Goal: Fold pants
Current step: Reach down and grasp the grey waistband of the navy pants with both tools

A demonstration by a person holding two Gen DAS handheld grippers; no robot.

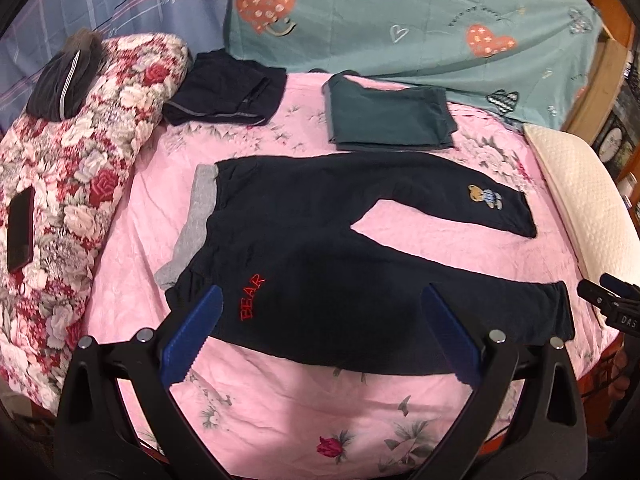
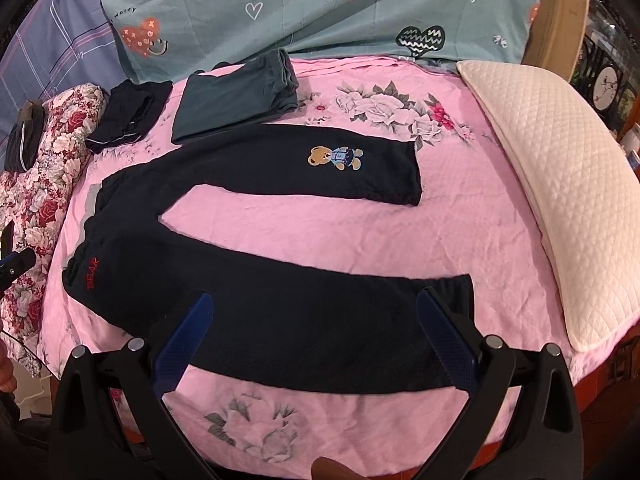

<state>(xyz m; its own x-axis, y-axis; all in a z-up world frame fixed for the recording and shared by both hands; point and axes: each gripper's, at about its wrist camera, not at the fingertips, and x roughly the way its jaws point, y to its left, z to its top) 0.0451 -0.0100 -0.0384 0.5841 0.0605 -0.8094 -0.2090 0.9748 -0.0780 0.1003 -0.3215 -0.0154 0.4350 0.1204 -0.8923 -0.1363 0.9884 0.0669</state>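
Note:
Dark navy pants [image 1: 320,240] [image 2: 280,312] lie spread flat on the pink bedsheet [image 1: 280,412], legs apart in a V. A grey waistband [image 1: 196,216] is at the left, red "BEAR" lettering [image 1: 251,297] on the near leg, a bear patch [image 2: 335,157] on the far leg. My left gripper [image 1: 320,296] hovers open above the near leg close to the waist, nothing between its blue fingers [image 1: 192,332]. My right gripper [image 2: 316,300] is open over the near leg toward its cuff. The right gripper's tip [image 1: 608,300] shows at the left view's right edge.
Folded teal pants [image 1: 388,116] [image 2: 236,100] and a folded dark garment [image 1: 228,92] [image 2: 124,116] lie at the back of the bed. A floral quilt [image 1: 72,184] with a phone [image 1: 20,236] sits left. A white pillow [image 2: 560,184] lines the right side. A teal heart-print cover [image 1: 400,12] stands behind.

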